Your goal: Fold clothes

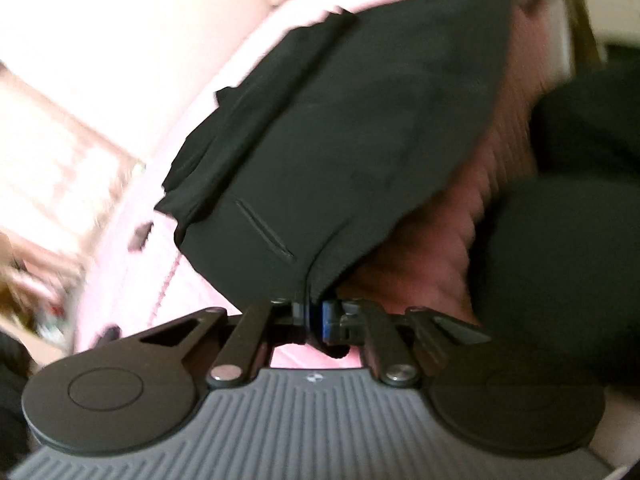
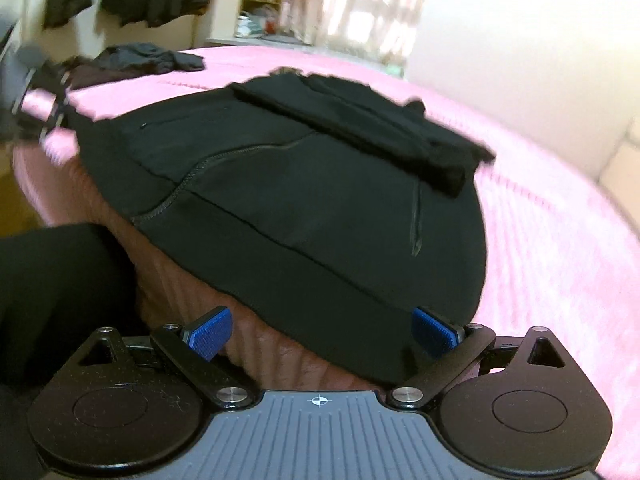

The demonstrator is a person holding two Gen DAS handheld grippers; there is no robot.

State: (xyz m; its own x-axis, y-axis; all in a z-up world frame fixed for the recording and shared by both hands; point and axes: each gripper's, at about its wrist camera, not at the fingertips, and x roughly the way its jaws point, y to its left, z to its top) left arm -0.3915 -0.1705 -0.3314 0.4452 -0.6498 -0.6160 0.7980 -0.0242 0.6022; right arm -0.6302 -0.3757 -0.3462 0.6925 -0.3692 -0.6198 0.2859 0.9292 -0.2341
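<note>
A black hoodie (image 2: 304, 184) lies spread on a bed with a pink cover (image 2: 560, 240), filling the middle of the right wrist view, with its wide hem band toward the lower part of the frame and hanging a little over the bed edge. One sleeve (image 2: 360, 124) is already laid across the body, in the upper middle of that view. The left hand-held gripper (image 1: 316, 314) is closed on the hoodie's lower hem, at a corner where a seam runs down into the blue pads; the cloth rises from the pads toward the centre of the left wrist view, where a pocket slit shows at centre left. The right hand-held gripper (image 2: 320, 334) stands wide apart and holds nothing; its blue pads (image 2: 210, 334) sit at the lower left and lower right of the frame, with the hem edge between and just above them. The step in hand seems to be taking both bottom corners, so that the lower half can be folded up over the chest. The next move probably calls for the right hand-held gripper to go forward and close on the hem near its own side, level with the left grip, before both lift together. More dark clothes (image 2: 148, 58) wait at the upper left of the right wrist view, which is blurred there.
</note>
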